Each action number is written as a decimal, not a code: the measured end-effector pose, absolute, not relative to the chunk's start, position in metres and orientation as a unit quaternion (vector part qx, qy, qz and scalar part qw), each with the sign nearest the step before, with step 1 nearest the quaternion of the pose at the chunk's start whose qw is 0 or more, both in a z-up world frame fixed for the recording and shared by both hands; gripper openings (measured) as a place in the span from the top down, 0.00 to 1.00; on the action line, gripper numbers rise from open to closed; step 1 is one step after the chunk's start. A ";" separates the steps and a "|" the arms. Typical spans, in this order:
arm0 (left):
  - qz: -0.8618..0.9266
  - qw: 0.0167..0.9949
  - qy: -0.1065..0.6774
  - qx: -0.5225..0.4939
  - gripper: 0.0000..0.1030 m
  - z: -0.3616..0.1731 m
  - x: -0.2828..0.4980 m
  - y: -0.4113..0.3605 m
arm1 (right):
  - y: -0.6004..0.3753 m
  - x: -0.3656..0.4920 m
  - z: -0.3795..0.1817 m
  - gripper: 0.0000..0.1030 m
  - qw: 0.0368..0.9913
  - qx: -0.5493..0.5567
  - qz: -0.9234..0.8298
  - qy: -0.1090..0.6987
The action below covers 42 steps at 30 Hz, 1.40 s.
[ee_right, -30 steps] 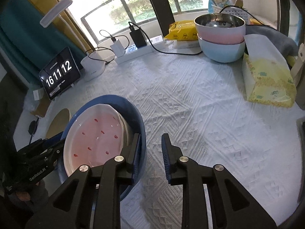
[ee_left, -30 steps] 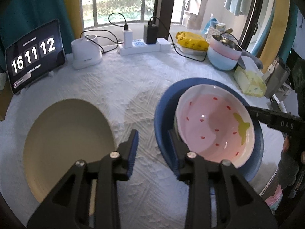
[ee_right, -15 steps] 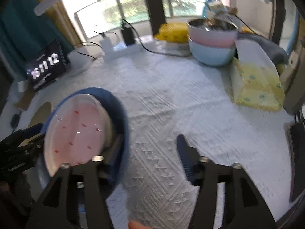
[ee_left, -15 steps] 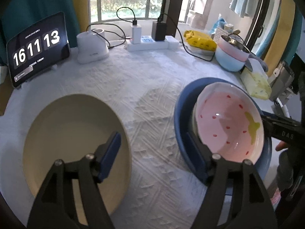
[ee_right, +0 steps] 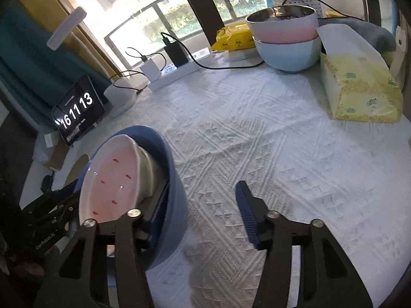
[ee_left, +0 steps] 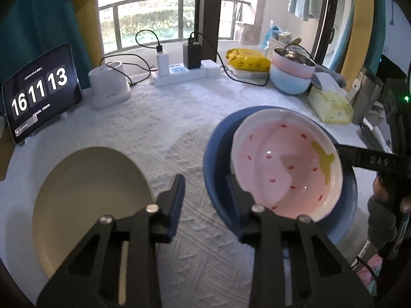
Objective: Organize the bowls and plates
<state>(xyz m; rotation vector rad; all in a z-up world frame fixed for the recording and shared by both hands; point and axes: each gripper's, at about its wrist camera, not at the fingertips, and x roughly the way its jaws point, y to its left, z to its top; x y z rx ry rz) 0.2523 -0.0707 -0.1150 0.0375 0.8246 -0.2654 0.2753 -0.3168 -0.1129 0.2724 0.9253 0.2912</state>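
Small grey text on the black tablet clock [ee_left: 38, 95] at left is unreadable, and the round beige plate [ee_right: 77, 169] mostly hides behind the blue bowl [ee_right: 167, 179].

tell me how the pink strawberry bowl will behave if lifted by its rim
The pink strawberry bowl looks like glazed ceramic, so probably stiff, fairly heavy and breakable. Its glossy highlights suggest that the rim could slip between the jaws. It sits tilted inside the blue bowl, so it may rock or clink as it is lifted.

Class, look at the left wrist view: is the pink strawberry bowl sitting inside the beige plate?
No: the pink strawberry bowl sits inside the blue bowl, while the beige plate lies apart with nothing on it.
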 end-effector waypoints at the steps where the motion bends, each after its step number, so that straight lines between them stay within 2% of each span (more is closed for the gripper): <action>1: -0.130 0.908 0.398 0.016 0.77 -0.115 0.252 -0.072 | -0.315 0.274 -0.112 0.59 0.877 0.130 0.141 0.441; 3: -0.130 0.910 0.394 0.019 0.85 -0.115 0.250 -0.076 | -0.311 0.272 -0.110 0.69 0.880 0.131 0.141 0.435; 5: -0.129 0.912 0.390 0.015 0.85 -0.115 0.248 -0.076 | -0.306 0.270 -0.109 0.84 0.882 0.131 0.144 0.429; 7: -0.131 0.910 0.393 0.002 0.85 -0.115 0.250 -0.074 | -0.300 0.269 -0.106 0.91 0.884 0.128 0.142 0.426; 42: -0.141 0.916 0.376 -0.024 0.87 -0.104 0.239 -0.068 | -0.301 0.260 -0.093 0.92 0.890 0.140 0.107 0.420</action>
